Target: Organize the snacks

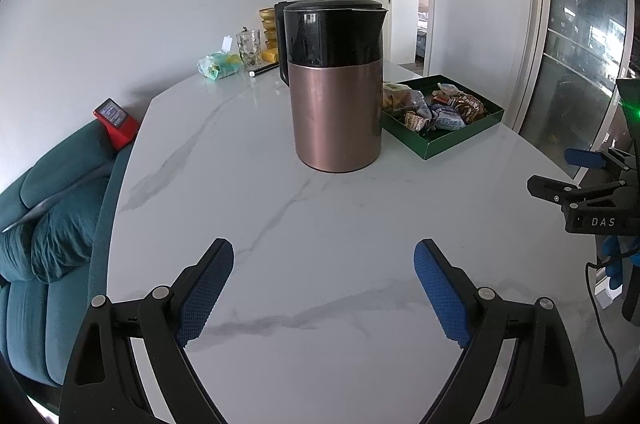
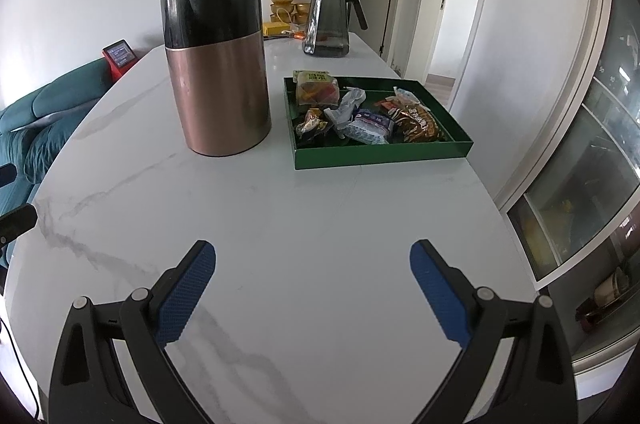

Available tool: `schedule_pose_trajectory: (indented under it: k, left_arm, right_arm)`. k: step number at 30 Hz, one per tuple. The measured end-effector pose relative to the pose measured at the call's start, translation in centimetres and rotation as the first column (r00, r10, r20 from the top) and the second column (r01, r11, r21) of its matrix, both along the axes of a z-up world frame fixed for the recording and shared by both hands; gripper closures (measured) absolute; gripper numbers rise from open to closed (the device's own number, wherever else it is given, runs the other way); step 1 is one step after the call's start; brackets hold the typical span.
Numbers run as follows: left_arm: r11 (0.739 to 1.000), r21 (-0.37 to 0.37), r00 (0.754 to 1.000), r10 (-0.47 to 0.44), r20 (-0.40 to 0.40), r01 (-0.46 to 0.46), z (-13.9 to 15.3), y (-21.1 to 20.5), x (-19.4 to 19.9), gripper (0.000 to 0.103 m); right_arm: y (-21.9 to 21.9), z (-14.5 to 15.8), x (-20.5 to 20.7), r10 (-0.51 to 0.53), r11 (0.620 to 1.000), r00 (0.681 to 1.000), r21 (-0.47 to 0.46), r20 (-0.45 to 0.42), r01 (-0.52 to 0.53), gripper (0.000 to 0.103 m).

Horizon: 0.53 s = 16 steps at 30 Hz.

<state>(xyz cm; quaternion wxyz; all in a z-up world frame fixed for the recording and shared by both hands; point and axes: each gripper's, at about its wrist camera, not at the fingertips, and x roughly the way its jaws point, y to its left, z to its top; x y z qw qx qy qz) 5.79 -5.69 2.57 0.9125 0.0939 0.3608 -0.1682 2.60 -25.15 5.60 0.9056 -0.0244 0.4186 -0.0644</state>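
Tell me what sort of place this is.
Probably a home's living or dining room: a marble-look table bearing a kettle and a green tray of snacks, a teal sofa beside it, and open doorways beyond.

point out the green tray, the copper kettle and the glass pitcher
green tray [image 2: 380,158]: right wrist view, on its near front wall.
copper kettle [image 2: 220,92]: right wrist view, on its copper body.
glass pitcher [image 2: 326,20]: right wrist view, on its smoky glass body.

free: bare marble table [image 2: 320,224] up to green tray [image 2: 380,156] | obstacle: kettle [image 2: 218,80] just left of tray
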Motion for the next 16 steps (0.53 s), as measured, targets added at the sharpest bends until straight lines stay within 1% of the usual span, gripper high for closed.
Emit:
schedule_pose_trajectory:
  k: [16]
  left_arm:
    - [1.0, 0.019, 1.0, -0.008, -0.018, 0.009, -0.56, 0.51, 0.15, 0.014]
  right_arm:
    - [0.61, -0.73, 0.21, -0.001, 1.0, 1.0, -0.001, -0.019, 0.001, 0.0]
